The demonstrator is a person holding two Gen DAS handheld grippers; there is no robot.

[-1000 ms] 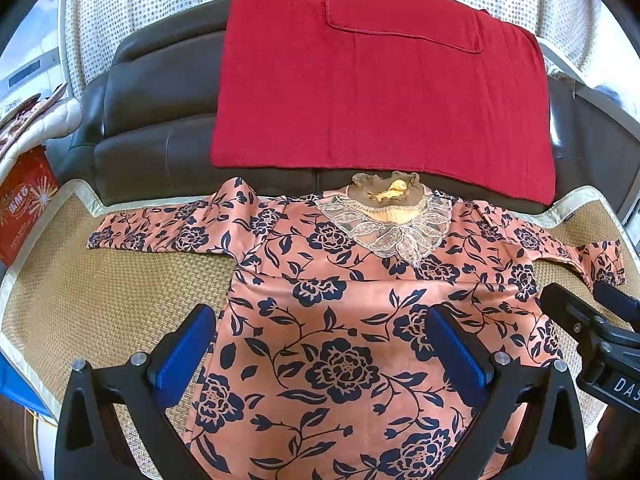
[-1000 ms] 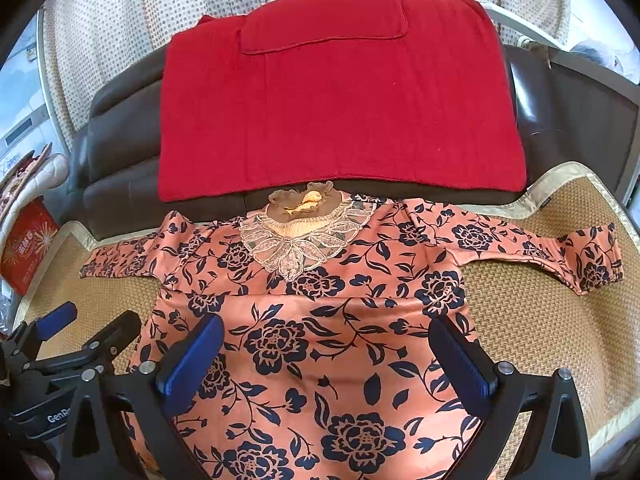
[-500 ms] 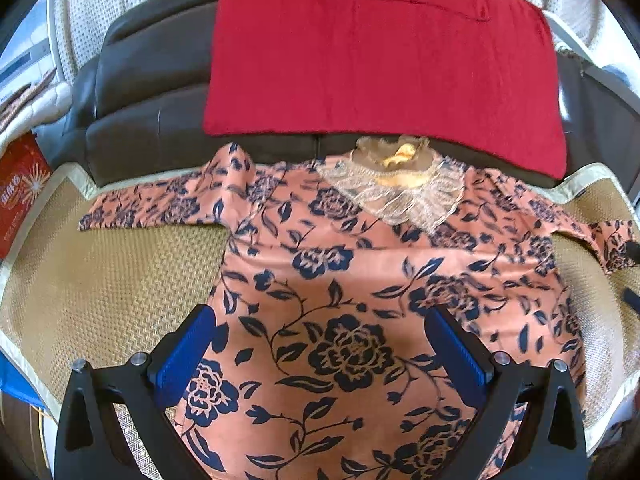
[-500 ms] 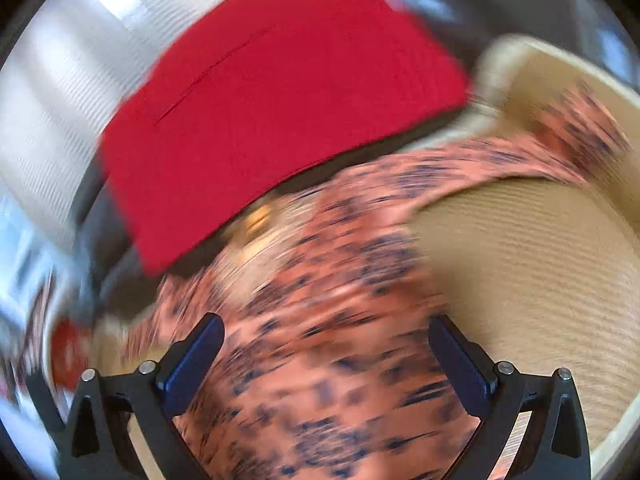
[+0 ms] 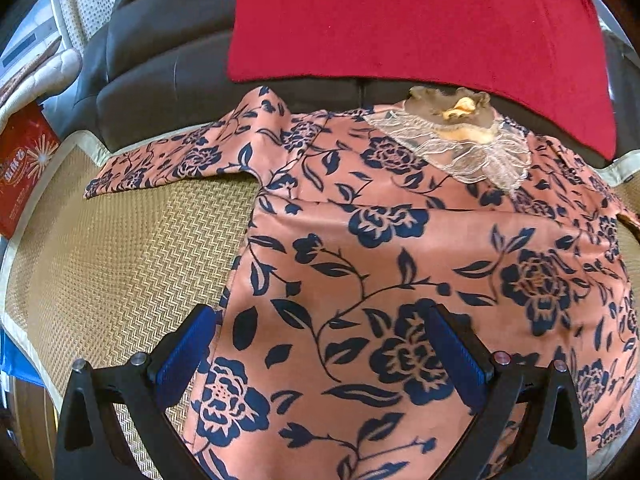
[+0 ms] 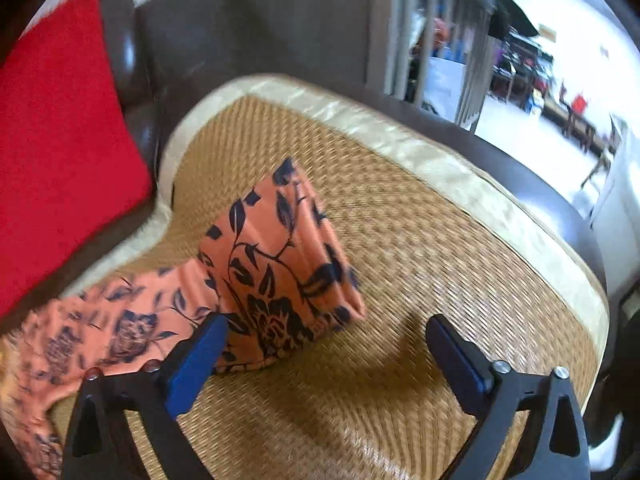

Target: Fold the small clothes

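The left gripper (image 5: 320, 344) is hovering wide open above the floral blouse (image 5: 400, 248), which is lying spread on the woven mat (image 5: 132, 256). The right gripper (image 6: 324, 356), also gaping wide, is hanging over the blouse's sleeve cuff (image 6: 280, 264) beside the red cloth (image 6: 56, 132).

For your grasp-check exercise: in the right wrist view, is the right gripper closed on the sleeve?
No, the right gripper is open, and the sleeve lies flat on the mat.
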